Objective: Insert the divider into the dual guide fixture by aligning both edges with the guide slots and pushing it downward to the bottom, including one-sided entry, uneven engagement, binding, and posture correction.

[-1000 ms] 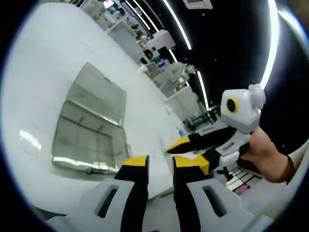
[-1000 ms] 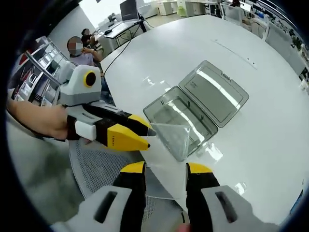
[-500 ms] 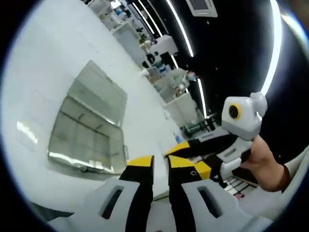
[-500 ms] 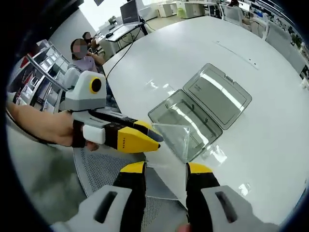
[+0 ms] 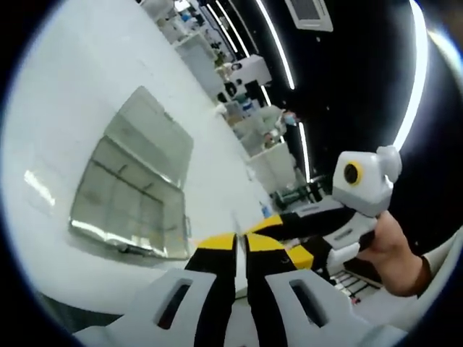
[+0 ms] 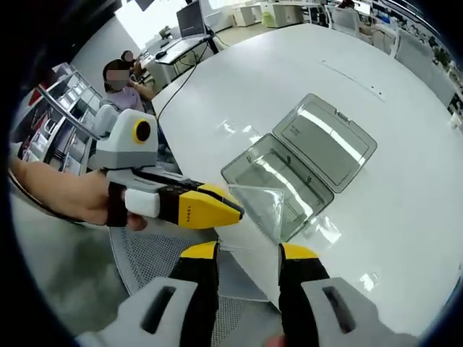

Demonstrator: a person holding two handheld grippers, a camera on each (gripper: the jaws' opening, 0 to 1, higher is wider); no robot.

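Observation:
The clear divider (image 6: 262, 204) is a thin see-through plate held at its edge by my left gripper (image 6: 233, 210), which comes in from the left with its yellow jaws shut on it. The plate hangs over the near end of the open clear box (image 6: 271, 173), whose lid (image 6: 327, 141) lies flat behind it. In the left gripper view my left gripper (image 5: 240, 242) has its jaws almost together, with the plate's thin edge (image 5: 234, 219) rising between them. The box (image 5: 130, 199) lies to the left. My right gripper (image 6: 249, 253) is open below the plate, holding nothing, and appears again as my right gripper (image 5: 275, 230).
The box sits on a big white round table (image 6: 376, 217). Below the table's near edge is a grey mesh chair seat (image 6: 145, 253). A person (image 6: 119, 76) sits at desks with monitors (image 6: 189, 18) behind. A hand (image 5: 394, 249) holds the right gripper.
My left gripper's jaws have closed from well apart to nearly touching, onto the divider. It has also moved slightly forward toward the box. The right gripper stays open.

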